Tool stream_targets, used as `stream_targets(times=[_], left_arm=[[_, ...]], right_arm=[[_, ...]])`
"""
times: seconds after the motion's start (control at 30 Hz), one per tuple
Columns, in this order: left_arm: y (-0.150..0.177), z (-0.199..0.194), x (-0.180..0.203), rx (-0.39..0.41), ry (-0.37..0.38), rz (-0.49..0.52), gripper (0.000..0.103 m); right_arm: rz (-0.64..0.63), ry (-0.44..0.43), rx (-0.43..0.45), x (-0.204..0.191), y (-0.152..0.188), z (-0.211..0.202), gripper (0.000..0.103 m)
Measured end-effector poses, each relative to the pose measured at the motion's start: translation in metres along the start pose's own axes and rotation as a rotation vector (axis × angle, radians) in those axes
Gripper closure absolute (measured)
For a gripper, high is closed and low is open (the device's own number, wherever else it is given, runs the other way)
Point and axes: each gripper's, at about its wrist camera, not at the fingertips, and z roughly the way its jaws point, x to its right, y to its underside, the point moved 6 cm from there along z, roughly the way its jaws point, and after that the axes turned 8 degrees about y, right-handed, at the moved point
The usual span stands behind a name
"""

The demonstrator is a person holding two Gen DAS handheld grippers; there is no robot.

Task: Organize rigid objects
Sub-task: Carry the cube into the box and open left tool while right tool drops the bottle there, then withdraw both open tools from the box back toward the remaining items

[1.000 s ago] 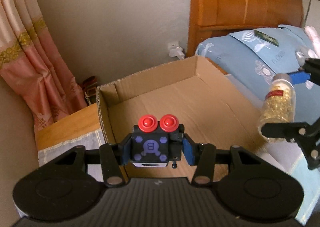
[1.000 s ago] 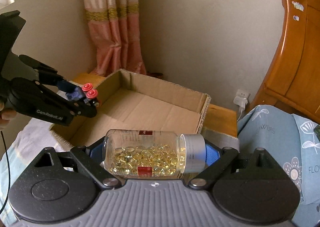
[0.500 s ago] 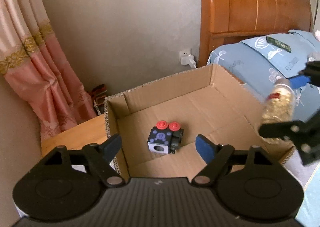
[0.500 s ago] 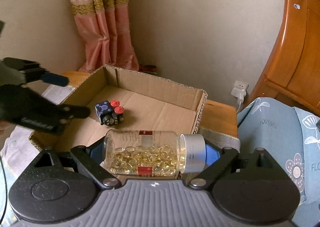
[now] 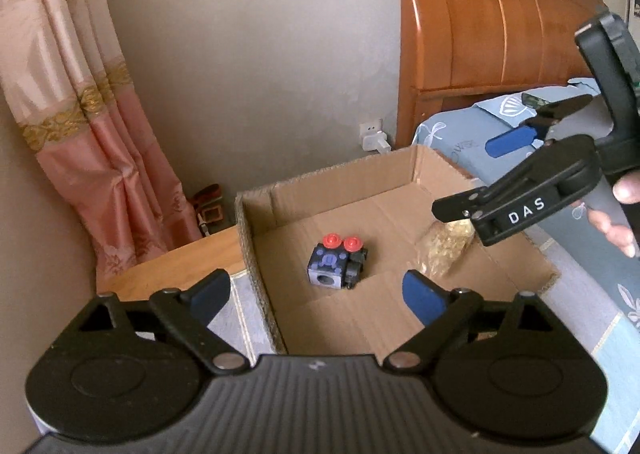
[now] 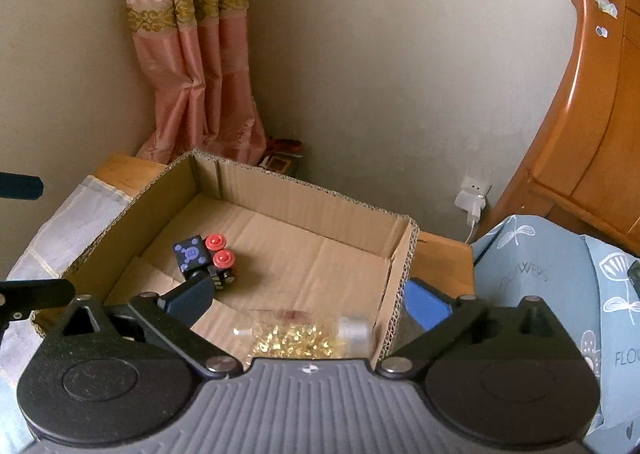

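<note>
A black cube toy (image 5: 337, 262) with two red buttons lies on the floor of an open cardboard box (image 5: 360, 182); it also shows in the right wrist view (image 6: 204, 259). A clear bottle of golden capsules (image 6: 304, 336), blurred, is inside the box near its right wall, below my right gripper (image 6: 308, 298), whose jaws stand wide open and empty. In the left wrist view the bottle (image 5: 444, 242) is partly hidden by the right gripper (image 5: 476, 182). My left gripper (image 5: 316, 290) is open and empty above the box's near edge.
The cardboard box (image 6: 404, 254) sits on a wooden side table (image 5: 168, 266) with a pale cloth (image 6: 68, 222). A bed with blue floral bedding (image 6: 560, 274) and a wooden headboard (image 5: 480, 14) lie to the right. A pink curtain (image 5: 80, 114) hangs at the left.
My left gripper opened, dropped the cube toy into the box and pulled back. My right gripper moved over the box, then opened; the capsule bottle has left its jaws and is down in the box.
</note>
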Motion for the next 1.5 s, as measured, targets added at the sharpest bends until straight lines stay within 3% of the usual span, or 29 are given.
stream_targets(times=[0.1, 0.23, 0.57, 0.77, 1.0, 1.2, 1.5], left_arm=[[0.006, -0.006, 0.004, 0.015, 0.019, 0.002, 0.005], [0.017, -0.014, 0.013, 0.005, 0.011, 0.010, 0.005], [0.041, -0.056, 0.045, 0.075, -0.014, 0.027, 0.005], [0.073, -0.071, 0.061, 0.103, -0.027, -0.030, 0.005], [0.118, -0.068, 0.081, 0.061, -0.059, -0.126, 0.005], [0.148, -0.070, 0.115, 0.032, 0.007, -0.128, 0.005], [0.172, -0.067, 0.155, -0.020, 0.107, -0.058, 0.005]], right_arm=[[0.002, 0.004, 0.003, 0.000, 0.006, -0.010, 0.000], [-0.020, 0.011, 0.014, -0.001, 0.015, -0.030, 0.000], [0.029, -0.002, 0.040, -0.003, 0.050, -0.078, 0.000], [0.063, 0.014, 0.074, -0.010, 0.096, -0.100, 0.000], [0.209, 0.035, 0.073, -0.014, 0.163, -0.105, 0.000], [0.233, 0.066, -0.006, -0.013, 0.211, -0.105, 0.000], [0.286, 0.079, -0.052, -0.005, 0.238, -0.103, 0.000]])
